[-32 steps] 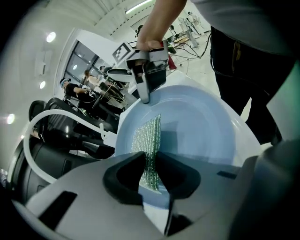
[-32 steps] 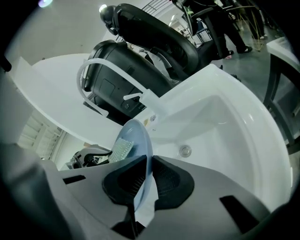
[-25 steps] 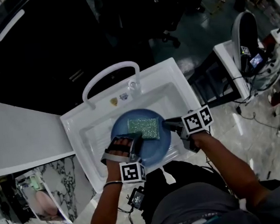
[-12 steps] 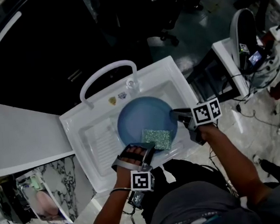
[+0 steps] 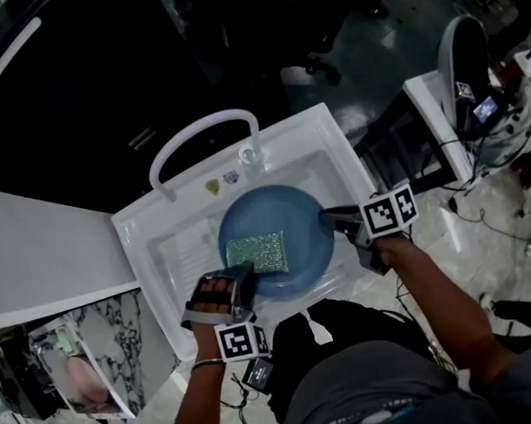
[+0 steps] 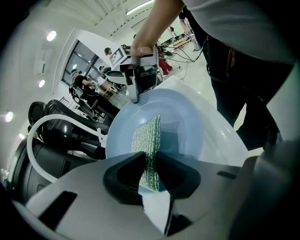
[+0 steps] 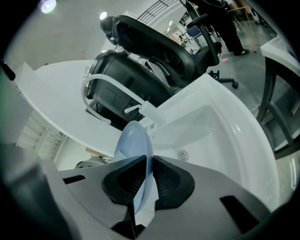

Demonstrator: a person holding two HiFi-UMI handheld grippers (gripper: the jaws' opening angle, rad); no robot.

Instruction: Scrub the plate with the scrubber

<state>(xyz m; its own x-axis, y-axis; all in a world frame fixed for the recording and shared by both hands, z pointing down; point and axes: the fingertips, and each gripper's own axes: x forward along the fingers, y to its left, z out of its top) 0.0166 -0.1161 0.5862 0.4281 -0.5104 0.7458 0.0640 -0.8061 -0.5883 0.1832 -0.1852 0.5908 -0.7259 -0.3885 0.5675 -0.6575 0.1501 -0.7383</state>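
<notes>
Scrubbing is in hand: the left gripper (image 5: pixel 244 273) pinches the green scrubber (image 5: pixel 257 253), which lies ahead of it on the blue plate (image 5: pixel 295 215). The right gripper (image 5: pixel 325 217) clamps the plate's rim. Next, probably a firm stroke across.

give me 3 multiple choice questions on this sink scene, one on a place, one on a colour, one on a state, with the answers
1. Where is the scrubber?
A. flat on the plate
B. under the plate
C. propped against the plate's outer edge

2. What colour is the plate?
A. white
B. blue
C. red

3. What state is the right gripper in?
A. open, holding nothing
B. shut on the plate's rim
C. shut on the scrubber

Answers:
1. A, the head view shows the green pad lying on the plate's face.
2. B, it looks pale blue against the white sink.
3. B, the right gripper view shows the rim pinched between its pads.
</notes>
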